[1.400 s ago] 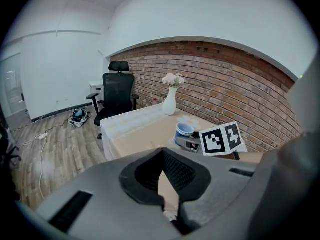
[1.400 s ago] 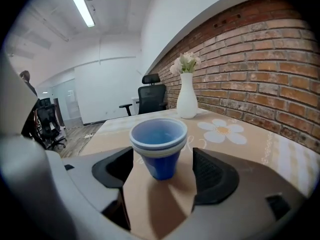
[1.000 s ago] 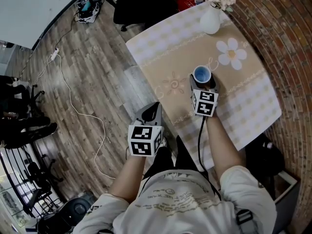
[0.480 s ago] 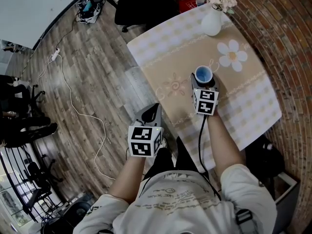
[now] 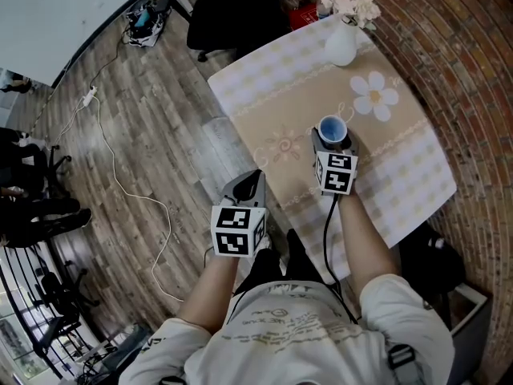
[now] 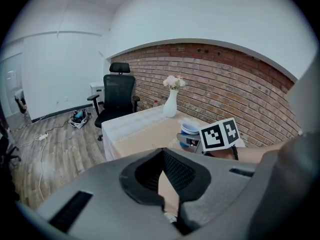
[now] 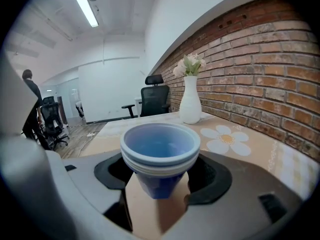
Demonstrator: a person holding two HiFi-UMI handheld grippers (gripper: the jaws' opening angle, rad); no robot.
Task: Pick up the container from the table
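A blue cup with a pale rim stands on the table, which has a beige flowered cloth. My right gripper reaches over the table's near edge. The cup sits between its jaws, and both pads press on its lower body. My left gripper hangs off the table's left edge over the wooden floor. Its jaws meet at the tips with nothing in them. From there the cup shows beyond, beside the right gripper's marker cube.
A white vase with pale flowers stands at the table's far end. A black office chair is behind the table. A brick wall runs along the table's right side. A white cable lies on the floor at left.
The head view has shifted slightly. Both grippers and the cup keep their places, with the right jaws still around the cup.
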